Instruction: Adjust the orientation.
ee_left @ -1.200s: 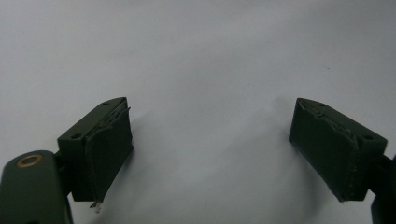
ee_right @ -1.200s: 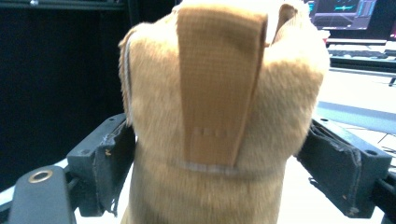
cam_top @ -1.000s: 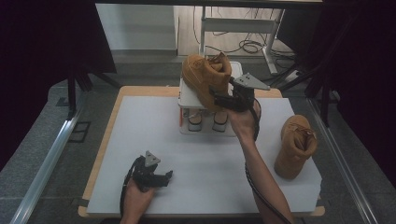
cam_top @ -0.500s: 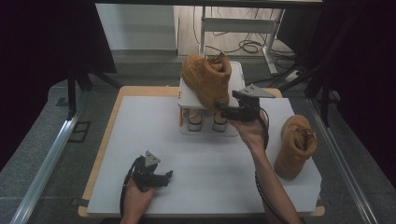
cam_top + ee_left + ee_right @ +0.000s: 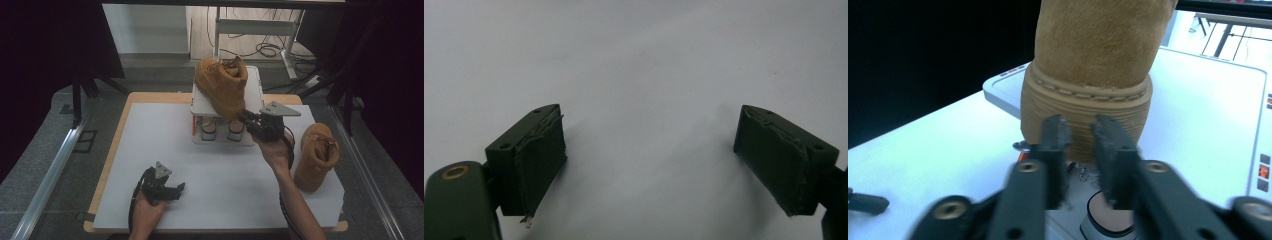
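We bring our right gripper, jaws nearly together and holding nothing, to the heel of the tan boot standing on the white rack. A careless nudge could topple it. Our left gripper rests apart, well clear of the rack.

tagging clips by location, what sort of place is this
Probably a lab or workshop set up for recording, not a home: a white work table on a grey floor, loose cables beyond it, and a tan boot on a white rack.
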Available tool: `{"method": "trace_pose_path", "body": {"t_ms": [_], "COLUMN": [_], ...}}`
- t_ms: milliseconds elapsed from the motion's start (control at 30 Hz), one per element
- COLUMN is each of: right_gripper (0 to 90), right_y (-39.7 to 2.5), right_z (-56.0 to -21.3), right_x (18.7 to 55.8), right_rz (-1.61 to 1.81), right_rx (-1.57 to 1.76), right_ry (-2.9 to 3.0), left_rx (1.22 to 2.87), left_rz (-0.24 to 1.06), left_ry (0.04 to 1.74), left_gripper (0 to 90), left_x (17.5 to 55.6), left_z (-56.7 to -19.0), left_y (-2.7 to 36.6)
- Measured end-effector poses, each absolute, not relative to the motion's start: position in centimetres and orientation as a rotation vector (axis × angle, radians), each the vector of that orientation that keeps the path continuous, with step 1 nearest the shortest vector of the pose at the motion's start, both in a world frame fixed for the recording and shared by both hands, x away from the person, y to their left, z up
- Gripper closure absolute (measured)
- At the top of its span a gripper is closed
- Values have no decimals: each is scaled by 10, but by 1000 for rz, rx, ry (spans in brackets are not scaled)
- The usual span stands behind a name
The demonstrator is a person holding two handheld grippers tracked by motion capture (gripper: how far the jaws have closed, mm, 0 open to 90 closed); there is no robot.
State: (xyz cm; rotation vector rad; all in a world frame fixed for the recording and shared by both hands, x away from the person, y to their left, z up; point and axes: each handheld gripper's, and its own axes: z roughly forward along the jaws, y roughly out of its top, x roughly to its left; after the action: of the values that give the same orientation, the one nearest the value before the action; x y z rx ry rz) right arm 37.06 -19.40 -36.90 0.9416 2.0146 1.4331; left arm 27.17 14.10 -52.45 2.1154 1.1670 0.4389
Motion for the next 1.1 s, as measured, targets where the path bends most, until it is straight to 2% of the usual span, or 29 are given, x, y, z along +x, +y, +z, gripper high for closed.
{"method": "trace_pose_path", "body": {"t_ms": [100,167,633,1100], "right_gripper": [874,896,899,899], "right_y": [-194,-195,-192,-171], "right_z": [-372,-375,-379,-380], "right_x": [371,372,376,383], "right_rz": [1405,1399,1403,1439], "right_rx": [927,921,913,881], "right_ry": [2030,2042,2062,2100], "left_rx": [2116,2117,2118,2122], "left_rz": [438,437,439,439], "left_ry": [1169,1168,1166,1163], "left_gripper": [132,132,132,132], "left_x": [272,272,272,272], "left_z": [-524,-524,-524,-524], "left_y": [141,141,141,141]}}
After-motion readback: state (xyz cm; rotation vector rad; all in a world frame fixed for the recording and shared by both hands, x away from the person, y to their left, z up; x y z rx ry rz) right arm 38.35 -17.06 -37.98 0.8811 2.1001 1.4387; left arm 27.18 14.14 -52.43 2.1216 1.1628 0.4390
